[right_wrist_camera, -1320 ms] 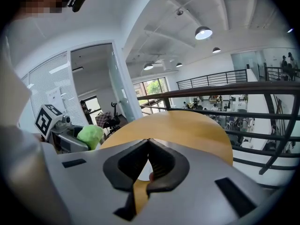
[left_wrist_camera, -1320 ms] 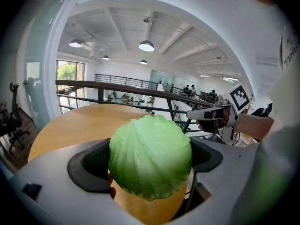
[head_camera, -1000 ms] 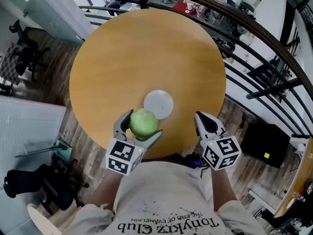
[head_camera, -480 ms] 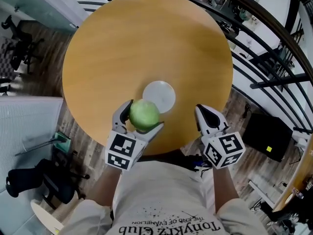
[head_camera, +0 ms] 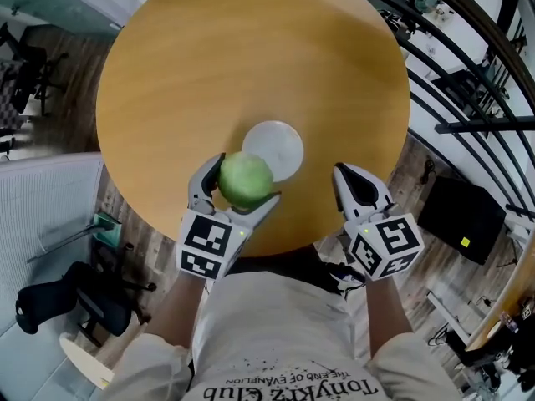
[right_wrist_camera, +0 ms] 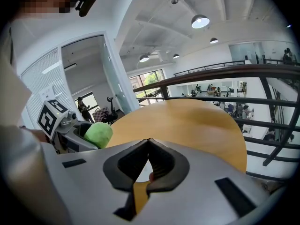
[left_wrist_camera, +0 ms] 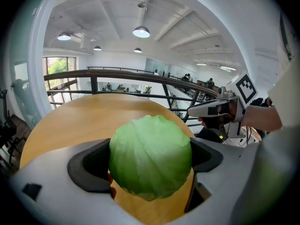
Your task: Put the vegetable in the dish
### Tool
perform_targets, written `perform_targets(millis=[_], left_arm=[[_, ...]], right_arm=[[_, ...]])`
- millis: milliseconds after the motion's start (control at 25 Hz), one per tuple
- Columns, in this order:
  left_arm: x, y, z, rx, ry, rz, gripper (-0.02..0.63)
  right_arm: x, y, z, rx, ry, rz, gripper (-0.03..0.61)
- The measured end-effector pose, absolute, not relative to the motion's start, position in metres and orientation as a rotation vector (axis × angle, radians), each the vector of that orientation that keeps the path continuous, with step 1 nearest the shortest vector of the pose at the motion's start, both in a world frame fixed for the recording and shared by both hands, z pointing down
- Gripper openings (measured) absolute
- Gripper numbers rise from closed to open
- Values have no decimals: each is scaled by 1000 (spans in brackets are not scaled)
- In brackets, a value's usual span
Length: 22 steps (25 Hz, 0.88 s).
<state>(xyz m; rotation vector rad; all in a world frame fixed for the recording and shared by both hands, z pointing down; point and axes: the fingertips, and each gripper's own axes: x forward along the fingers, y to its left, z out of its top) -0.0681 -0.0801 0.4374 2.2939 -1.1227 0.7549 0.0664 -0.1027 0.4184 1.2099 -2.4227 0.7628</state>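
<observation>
A round green cabbage (head_camera: 246,180) is clamped in my left gripper (head_camera: 238,187), held above the near edge of the round wooden table (head_camera: 251,57). In the left gripper view the cabbage (left_wrist_camera: 150,156) fills the space between the two grey jaws. A small white dish (head_camera: 276,147) lies flat on the table just beyond and right of the cabbage, partly covered by it. My right gripper (head_camera: 353,182) hovers at the table's near right edge, its jaws closed together with nothing in them (right_wrist_camera: 148,144). The right gripper view also catches the cabbage (right_wrist_camera: 98,134) at the left.
A dark metal railing (head_camera: 456,48) curves round the table's far and right sides. An office chair (head_camera: 71,295) stands on the wooden floor at the lower left. A black box (head_camera: 464,220) sits on the floor to the right.
My left gripper has carried the cabbage a little forward, closer to the white dish. The right gripper has stayed at the table's edge, still shut.
</observation>
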Motion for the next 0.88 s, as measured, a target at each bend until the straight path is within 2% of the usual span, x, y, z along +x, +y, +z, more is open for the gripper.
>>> perform_targets(millis=[880], left_arm=[[-64,-106,509,2246,-1085,908,494]], right_arm=[[64,-115,450,1217,-2389,852,21]])
